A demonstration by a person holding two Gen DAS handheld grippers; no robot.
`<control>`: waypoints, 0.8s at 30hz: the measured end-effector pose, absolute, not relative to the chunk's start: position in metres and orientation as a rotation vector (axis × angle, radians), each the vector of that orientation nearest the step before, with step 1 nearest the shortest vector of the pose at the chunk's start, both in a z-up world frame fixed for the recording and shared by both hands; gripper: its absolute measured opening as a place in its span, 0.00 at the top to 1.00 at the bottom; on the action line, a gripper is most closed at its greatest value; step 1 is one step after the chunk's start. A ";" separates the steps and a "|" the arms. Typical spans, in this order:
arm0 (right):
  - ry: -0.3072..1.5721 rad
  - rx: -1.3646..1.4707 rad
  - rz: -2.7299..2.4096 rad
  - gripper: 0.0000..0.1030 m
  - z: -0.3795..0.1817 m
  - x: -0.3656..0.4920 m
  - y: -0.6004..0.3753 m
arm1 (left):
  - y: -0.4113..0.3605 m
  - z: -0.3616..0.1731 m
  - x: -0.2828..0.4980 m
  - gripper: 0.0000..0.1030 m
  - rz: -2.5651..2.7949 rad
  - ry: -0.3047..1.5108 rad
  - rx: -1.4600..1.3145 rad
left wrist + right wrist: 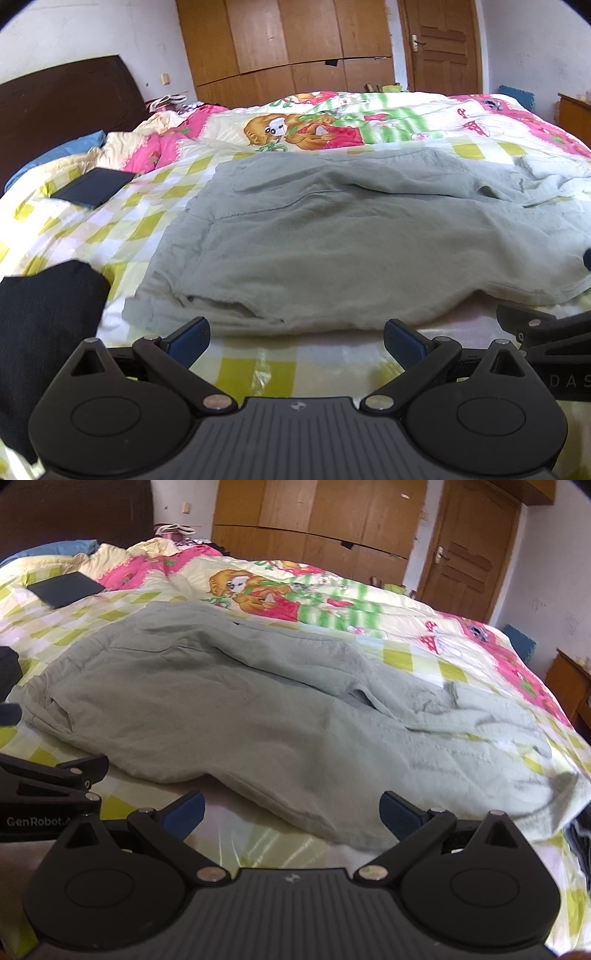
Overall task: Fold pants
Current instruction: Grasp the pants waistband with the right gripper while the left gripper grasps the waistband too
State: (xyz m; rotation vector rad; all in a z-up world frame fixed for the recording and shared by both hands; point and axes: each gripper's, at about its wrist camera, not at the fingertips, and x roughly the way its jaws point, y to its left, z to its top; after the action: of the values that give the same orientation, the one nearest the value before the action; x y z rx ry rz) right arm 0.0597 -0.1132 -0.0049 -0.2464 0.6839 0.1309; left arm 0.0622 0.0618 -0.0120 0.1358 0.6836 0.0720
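Pale grey-green pants (332, 236) lie spread across the bed, left to right, folded along their length with wrinkles toward the right end (480, 716). My left gripper (295, 341) is open just short of the pants' near edge, blue pads wide apart, nothing between them. My right gripper (291, 814) is open too, hovering at the near edge of the pants (277, 716) farther right. Part of the right gripper's black body (546, 328) shows at the left wrist view's right edge; the left gripper's body (48, 786) shows at the right wrist view's left edge.
The bed carries a yellow-green checked sheet (258, 369) and a pink cartoon quilt (314, 129) behind the pants. A dark flat case (92, 186) lies at far left. A black garment (48, 317) sits at near left. Wooden wardrobe (288, 44) and door (439, 44) stand behind.
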 end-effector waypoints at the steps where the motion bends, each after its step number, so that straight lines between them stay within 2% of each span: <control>1: 0.678 -0.265 0.147 0.02 -0.005 0.063 -0.110 | 0.064 -0.013 0.065 0.00 0.062 0.681 0.149; 17: 0.653 -0.527 0.472 0.06 -0.013 0.112 -0.061 | 0.137 -0.029 0.094 0.00 -0.144 0.704 0.409; 19: 0.683 -0.542 0.499 0.10 -0.017 0.114 -0.057 | 0.142 -0.029 0.101 0.05 -0.172 0.721 0.430; 20: 0.698 -0.544 0.518 0.14 -0.018 0.114 -0.056 | 0.146 -0.028 0.104 0.11 -0.206 0.738 0.434; 24: 0.724 -0.556 0.601 0.14 -0.019 0.106 -0.057 | 0.163 -0.029 0.102 0.22 -0.275 0.774 0.489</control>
State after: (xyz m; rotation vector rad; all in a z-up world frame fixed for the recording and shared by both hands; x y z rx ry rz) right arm 0.1060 -0.0574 -0.0194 -0.5560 0.7244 0.6013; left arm 0.1016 0.1628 -0.0286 0.4889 0.7737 -0.2749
